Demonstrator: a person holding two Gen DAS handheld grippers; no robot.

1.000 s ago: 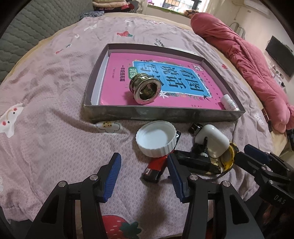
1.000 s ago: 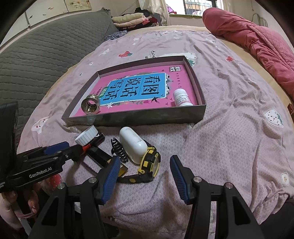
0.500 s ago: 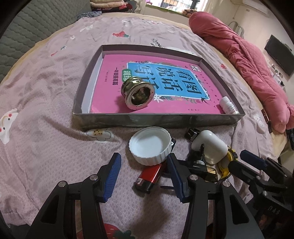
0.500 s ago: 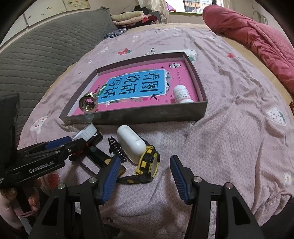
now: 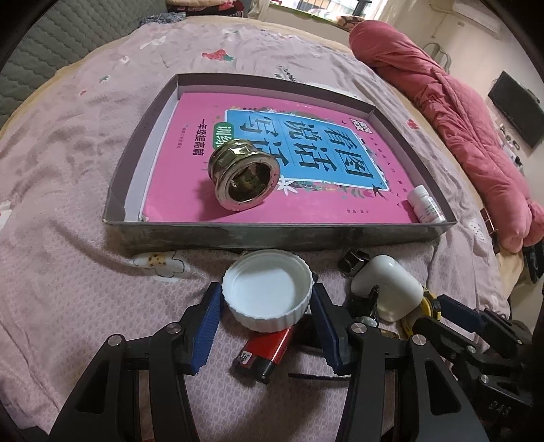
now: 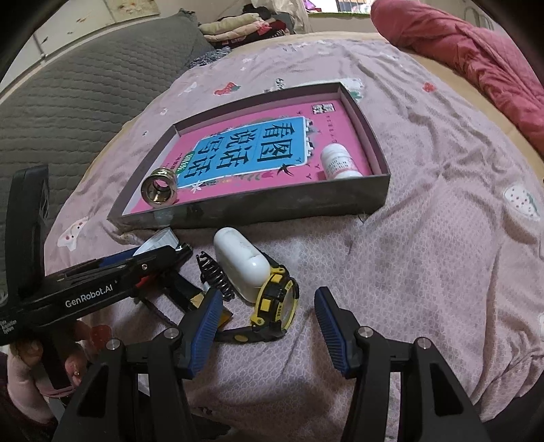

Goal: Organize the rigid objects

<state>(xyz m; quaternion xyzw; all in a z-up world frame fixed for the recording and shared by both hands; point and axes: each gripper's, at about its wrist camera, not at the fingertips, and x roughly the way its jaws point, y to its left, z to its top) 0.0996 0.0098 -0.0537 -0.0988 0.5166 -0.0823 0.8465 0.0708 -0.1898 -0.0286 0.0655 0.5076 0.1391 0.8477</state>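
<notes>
A white jar lid (image 5: pixel 267 294) lies upside down on the bed, partly on a red lighter (image 5: pixel 265 353). My left gripper (image 5: pixel 265 331) is open with the lid between its fingers, which stand close on both sides. My right gripper (image 6: pixel 265 326) is open above a yellow and black watch (image 6: pixel 277 302), beside a white earbud case (image 6: pixel 239 263) and a black hair clip (image 6: pixel 214 275). A grey box (image 5: pixel 272 234) holds a pink book (image 5: pixel 268 163), a brass fitting (image 5: pixel 244 178) and a white pill bottle (image 5: pixel 426 205).
A rolled red quilt (image 5: pixel 459 112) lies along the right side of the bed. A grey padded headboard (image 6: pixel 68 95) stands at the left. Folded clothes (image 6: pixel 244 29) are piled at the far end.
My left gripper has moved forward over the lighter until the white lid sits between its fingers. The right gripper has barely moved.
</notes>
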